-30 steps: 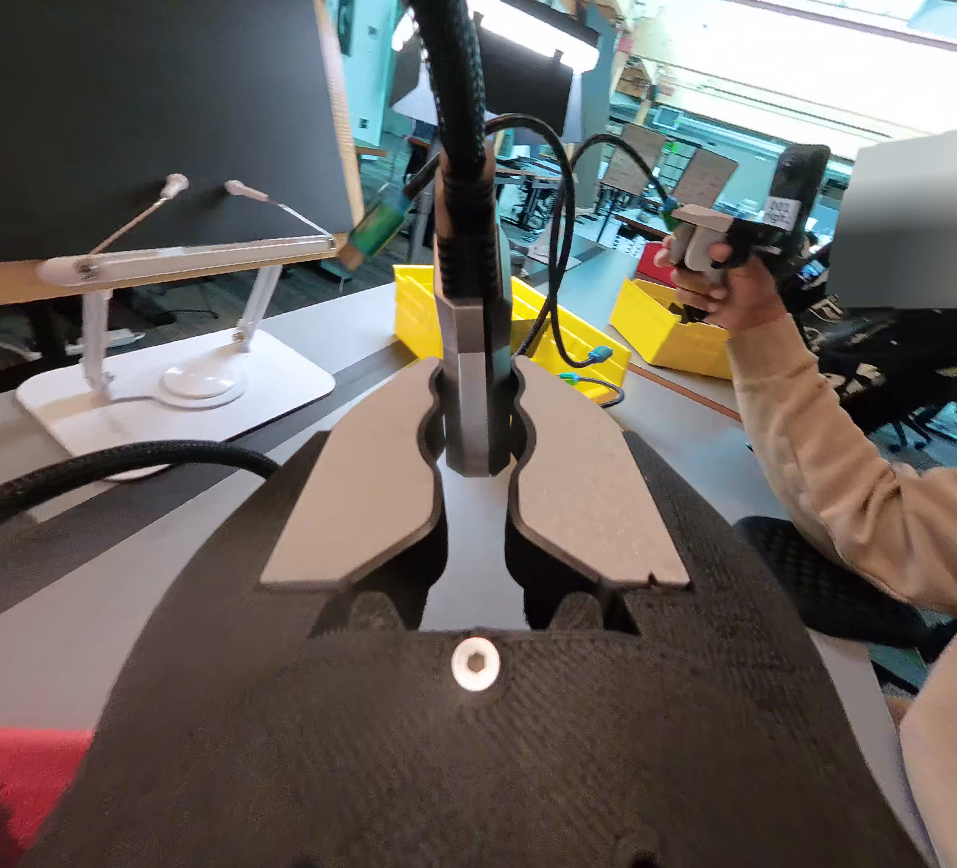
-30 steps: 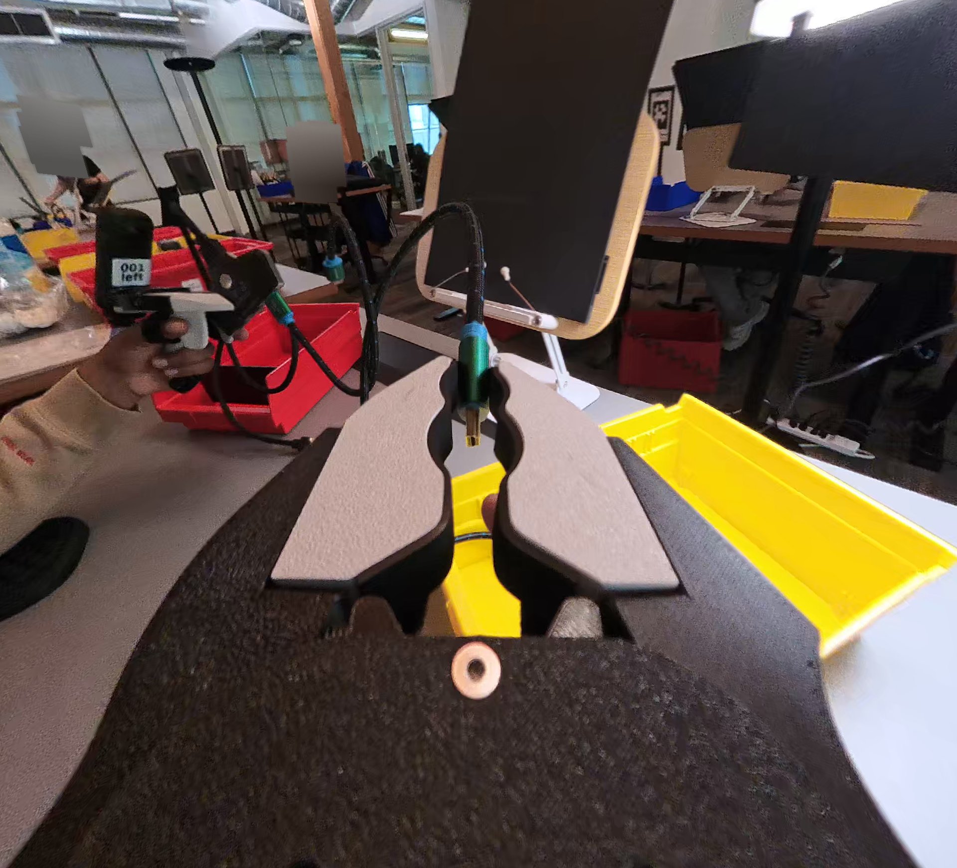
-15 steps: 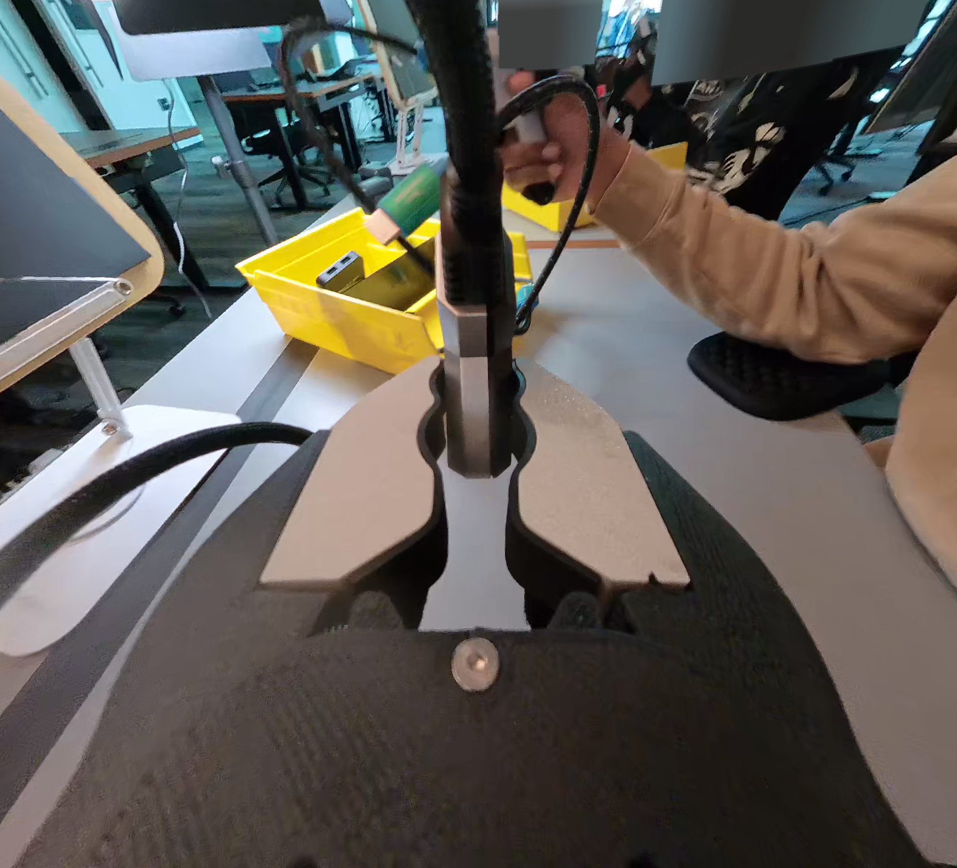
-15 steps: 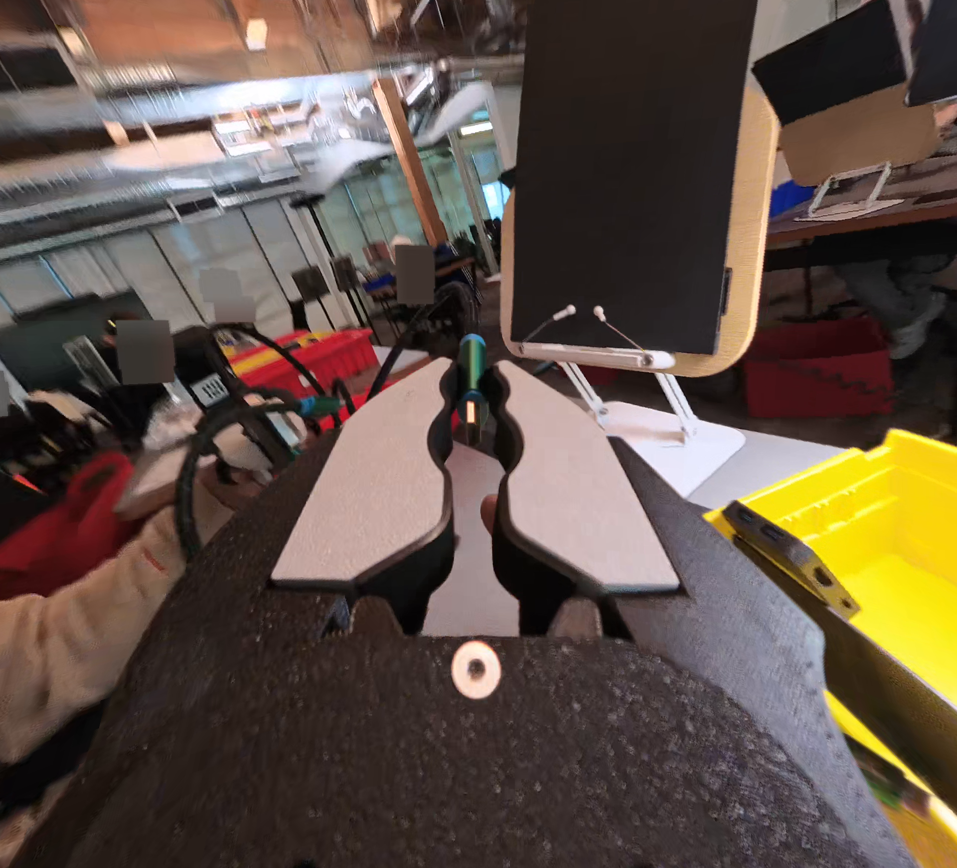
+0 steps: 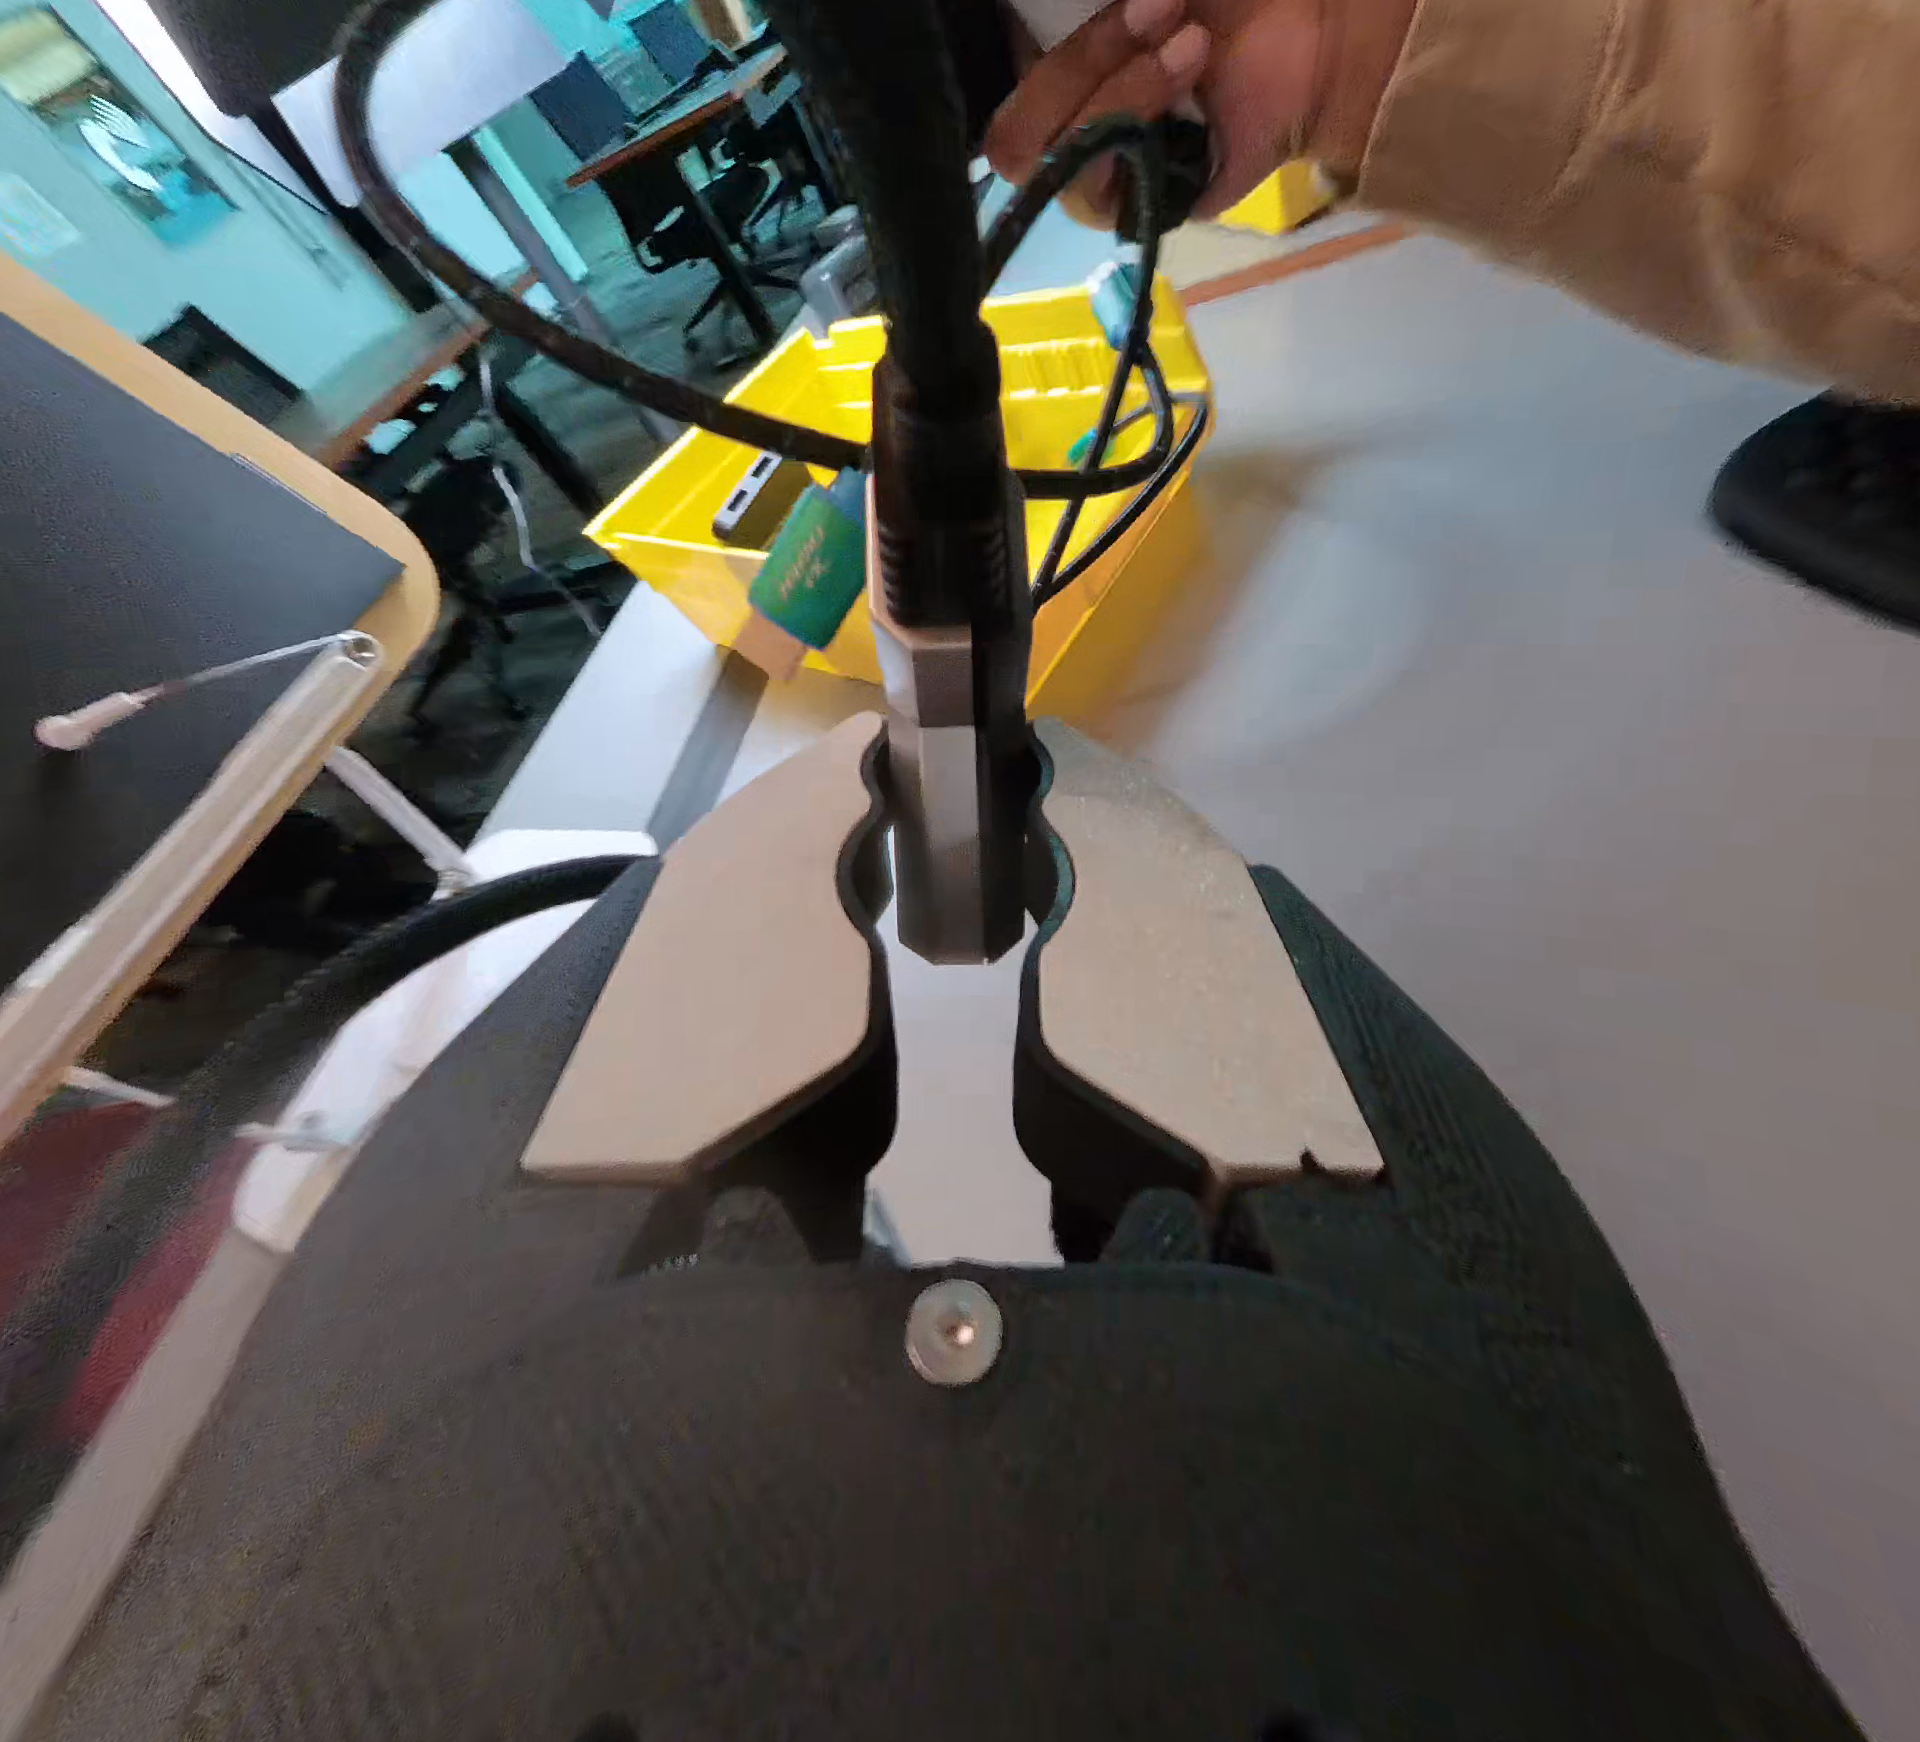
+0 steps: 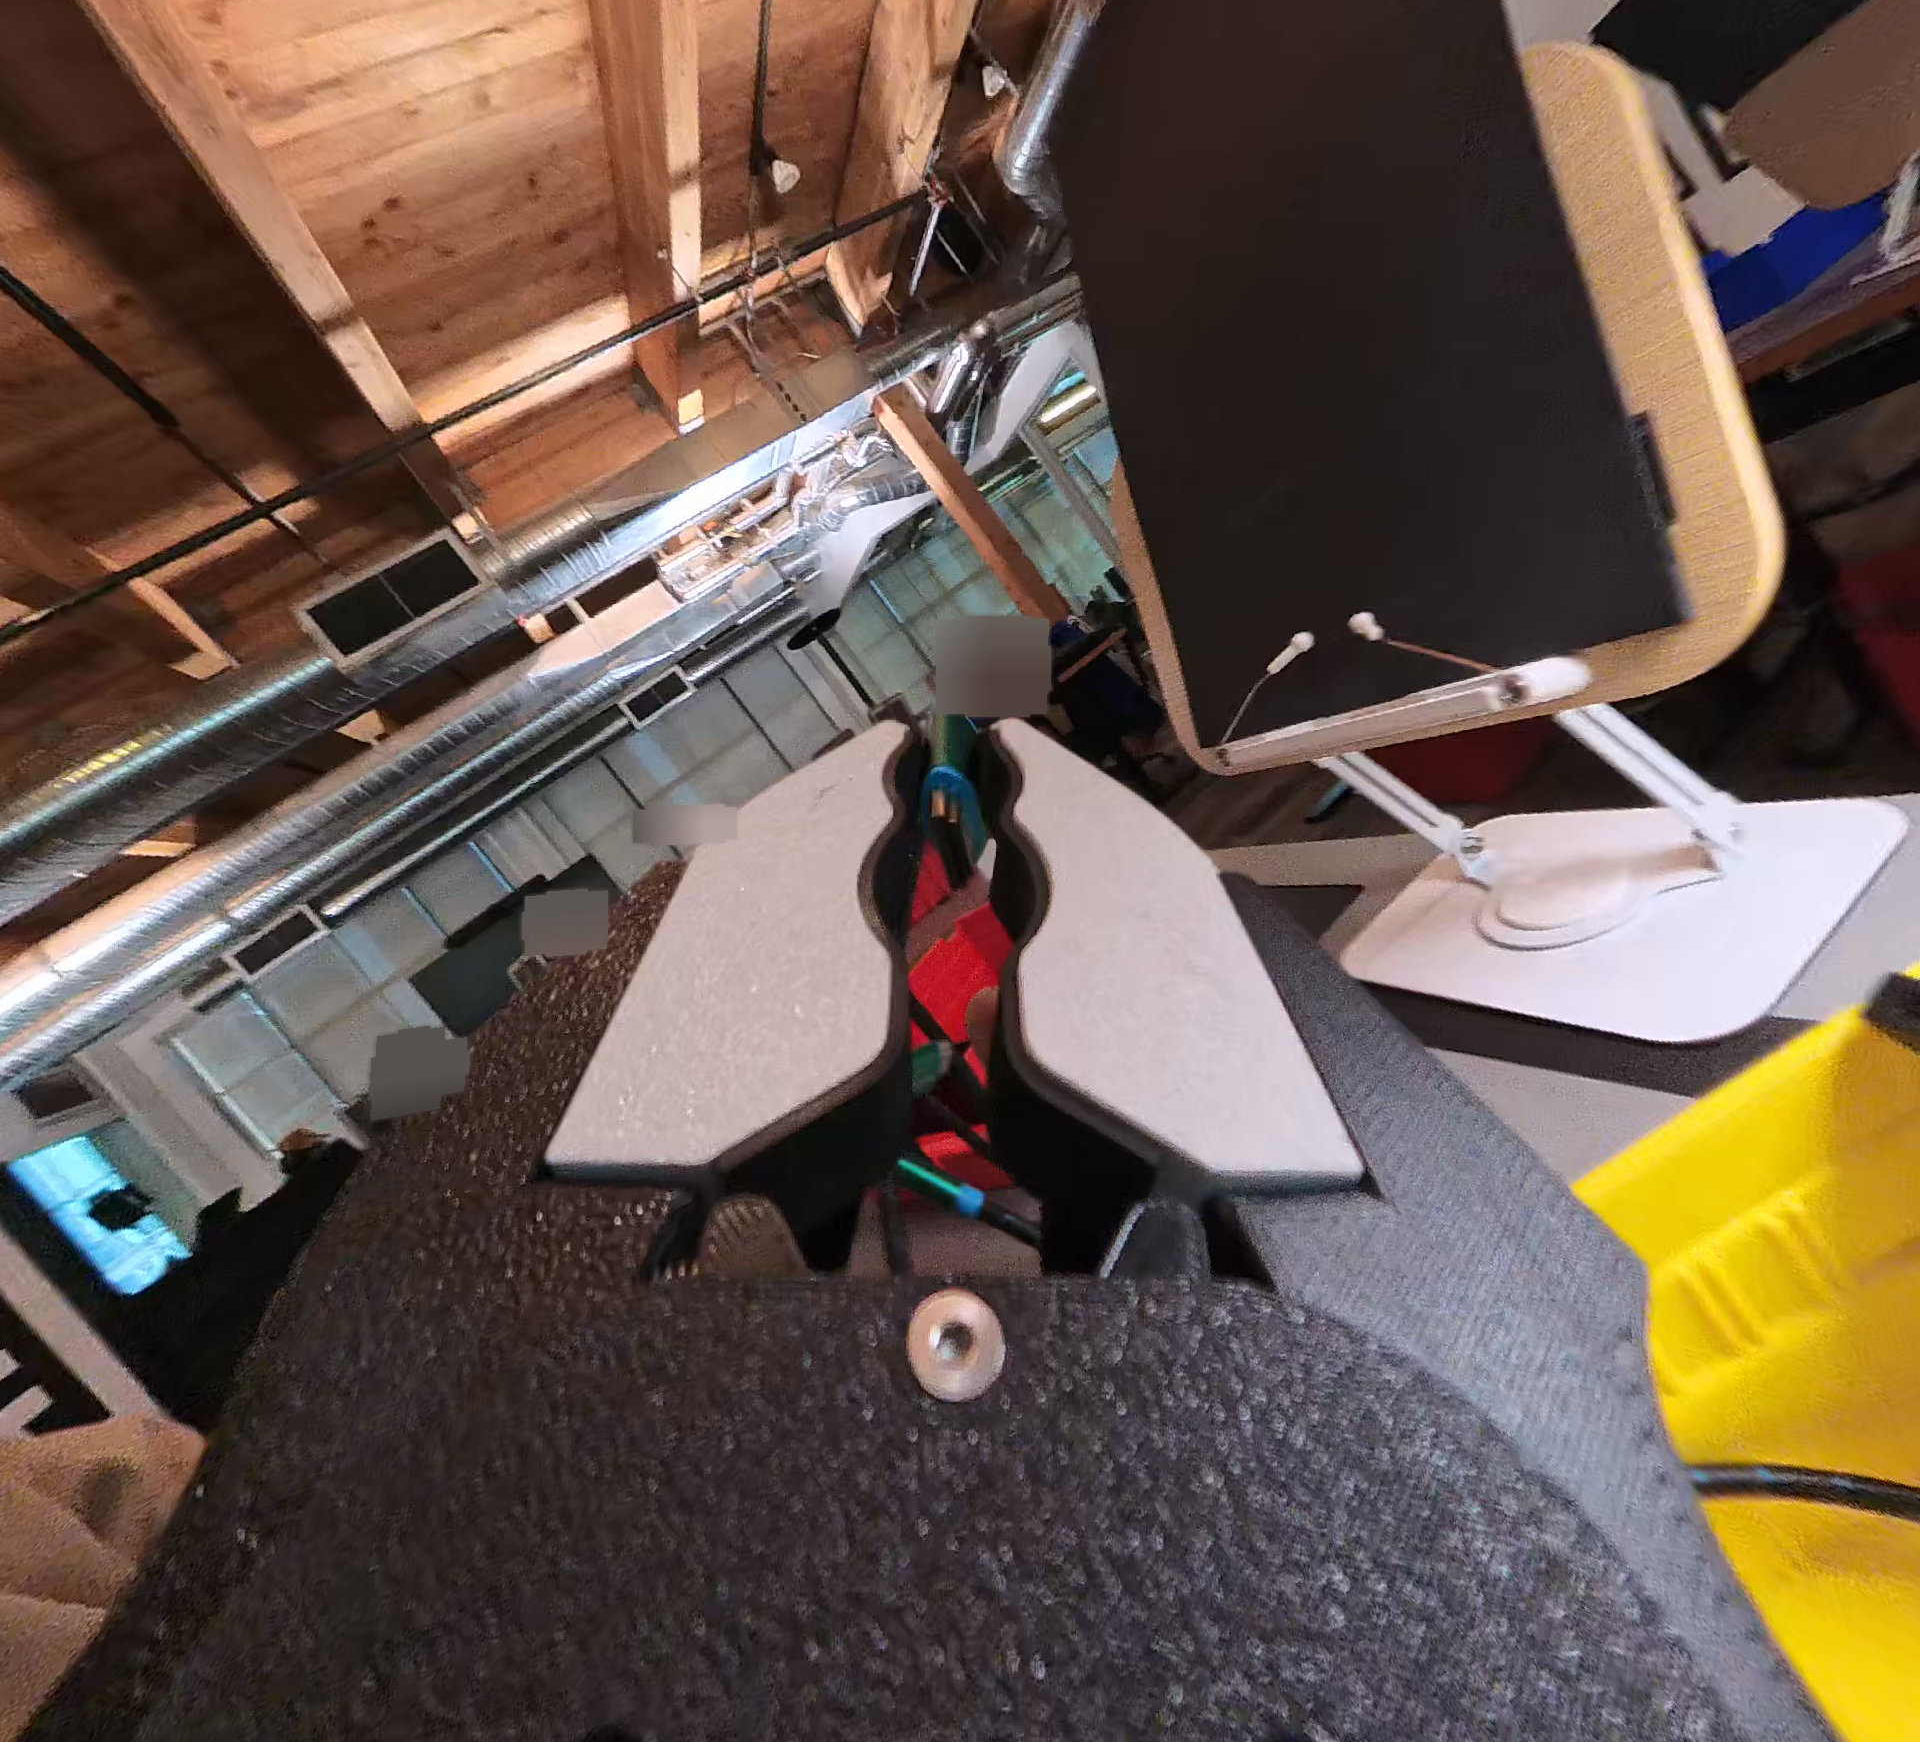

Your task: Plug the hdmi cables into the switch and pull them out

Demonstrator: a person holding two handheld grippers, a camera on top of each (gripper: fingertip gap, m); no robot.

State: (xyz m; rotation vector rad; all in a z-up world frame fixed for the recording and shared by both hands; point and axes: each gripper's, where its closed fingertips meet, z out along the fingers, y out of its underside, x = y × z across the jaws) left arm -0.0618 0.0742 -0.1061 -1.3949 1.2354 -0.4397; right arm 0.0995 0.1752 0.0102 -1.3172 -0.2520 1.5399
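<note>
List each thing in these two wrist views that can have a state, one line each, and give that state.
left gripper: shut on the grey plug.
grey plug: held upright between the fingers, unplugged, thick braided cable rising from it.
right gripper: shut on the green plug.
green plug: clamped at the fingertips, unplugged.
green-sleeved plug: hanging free over the bin's edge.
yellow bin: open, holding a dark switch box and thin cables.
</note>
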